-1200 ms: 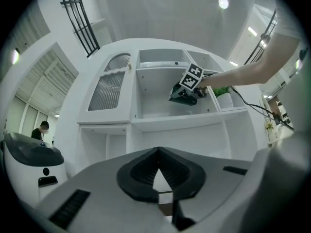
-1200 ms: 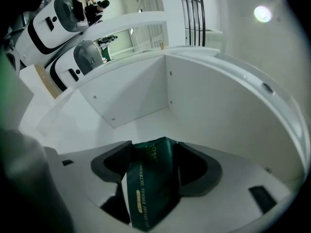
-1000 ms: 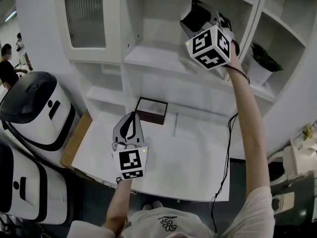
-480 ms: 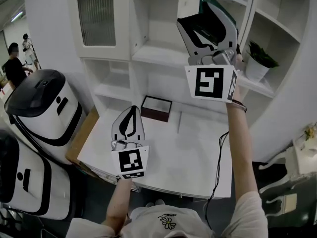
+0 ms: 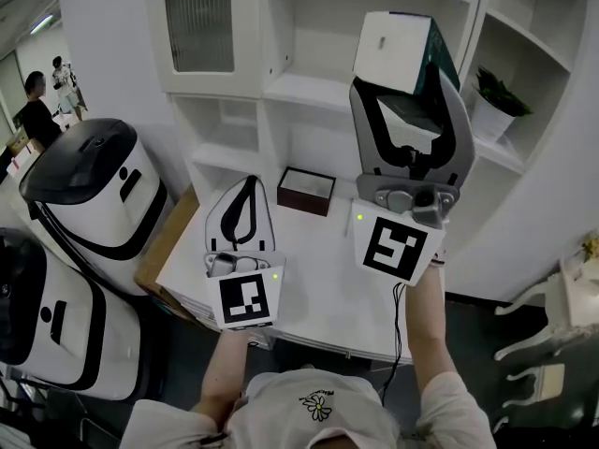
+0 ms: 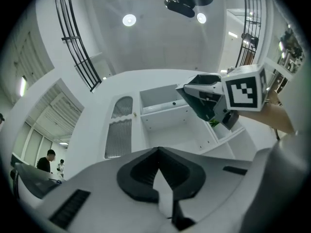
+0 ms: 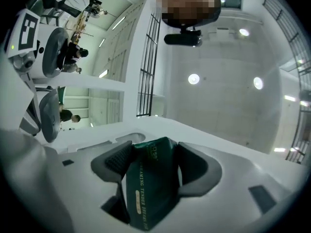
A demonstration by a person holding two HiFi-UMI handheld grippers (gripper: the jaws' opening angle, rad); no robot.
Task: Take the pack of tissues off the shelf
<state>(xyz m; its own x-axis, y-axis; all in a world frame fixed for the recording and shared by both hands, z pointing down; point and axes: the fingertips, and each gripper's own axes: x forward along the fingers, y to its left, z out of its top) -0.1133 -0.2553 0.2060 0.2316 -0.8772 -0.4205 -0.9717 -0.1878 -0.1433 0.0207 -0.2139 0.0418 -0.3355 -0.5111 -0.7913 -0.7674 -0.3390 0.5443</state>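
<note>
Jaws on the right gripper (image 7: 153, 164) are clamping the pack of tissues (image 7: 146, 191) partway open, holding it clear of the shelf (image 5: 309, 92). Left gripper (image 6: 158, 171) is sitting closed, empty. Removal's looking basically done; I'm guessing next is lowering it steadily onto the table (image 5: 318, 279).

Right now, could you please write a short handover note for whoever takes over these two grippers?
Right gripper: shut on the pack of tissues, which has a dark green wrap; one pad presses on each side.
Left gripper: jaws together, nothing in them, held over the white table.
Pack: clear of the shelf, raised in front of the shelf unit.
Done: the pack is off the shelf.
Left: probably only to set it down, perhaps on the table. A small dark box sits near the table's back edge.
</note>
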